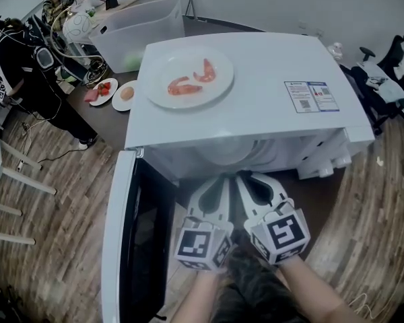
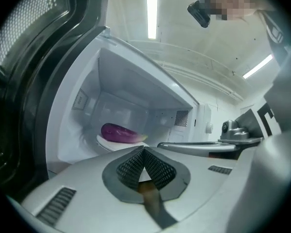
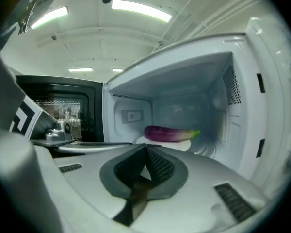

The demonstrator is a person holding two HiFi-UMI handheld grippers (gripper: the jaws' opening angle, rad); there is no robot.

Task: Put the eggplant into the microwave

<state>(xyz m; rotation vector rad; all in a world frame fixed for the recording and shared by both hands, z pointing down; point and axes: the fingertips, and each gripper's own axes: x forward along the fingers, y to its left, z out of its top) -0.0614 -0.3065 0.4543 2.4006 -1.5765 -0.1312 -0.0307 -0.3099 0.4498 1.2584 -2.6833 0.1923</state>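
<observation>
A purple eggplant (image 2: 119, 133) with a green stem lies on a white plate (image 2: 111, 145) inside the open white microwave (image 1: 256, 86); the right gripper view shows the eggplant (image 3: 170, 133) on the plate (image 3: 184, 144) too. Both grippers hover side by side just outside the oven's mouth. My left gripper (image 2: 144, 152) is shut with nothing between its tips. My right gripper (image 3: 146, 149) is shut and empty too. In the head view the left gripper (image 1: 219, 184) and the right gripper (image 1: 250, 180) point into the cavity, whose inside is hidden there.
The microwave door (image 1: 118, 234) hangs open at the left. On top of the oven stands a white plate with shrimp (image 1: 187, 76). Behind are a clear plastic bin (image 1: 138, 29), small plates of food (image 1: 111, 91) and a person (image 1: 17, 59) at the left.
</observation>
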